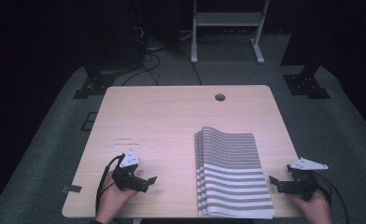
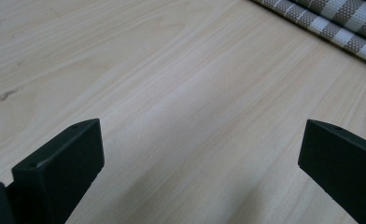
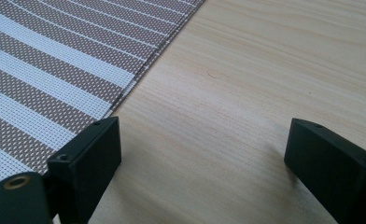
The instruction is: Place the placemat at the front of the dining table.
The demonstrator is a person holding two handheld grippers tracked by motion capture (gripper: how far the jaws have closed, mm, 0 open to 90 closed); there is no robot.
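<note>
**Folded striped cloth on a pale worktop**

A light wooden worktop [image 1: 172, 121] stands on grey carpet in a dark room. The folded striped cloth [image 1: 230, 172] lies right of centre, between the released left tool [image 1: 148, 180] and released right tool [image 1: 273, 181], touching neither.

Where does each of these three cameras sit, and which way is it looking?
High view: above the near edge, looking forward and down on the table; both hands, the left hand-held gripper and the right hand-held gripper show.
Left gripper view: rides the left hand-held gripper, facing bare wood between open jaws.
Right gripper view: rides the right hand-held gripper, jaws open.
All three share the striped mats.
</note>
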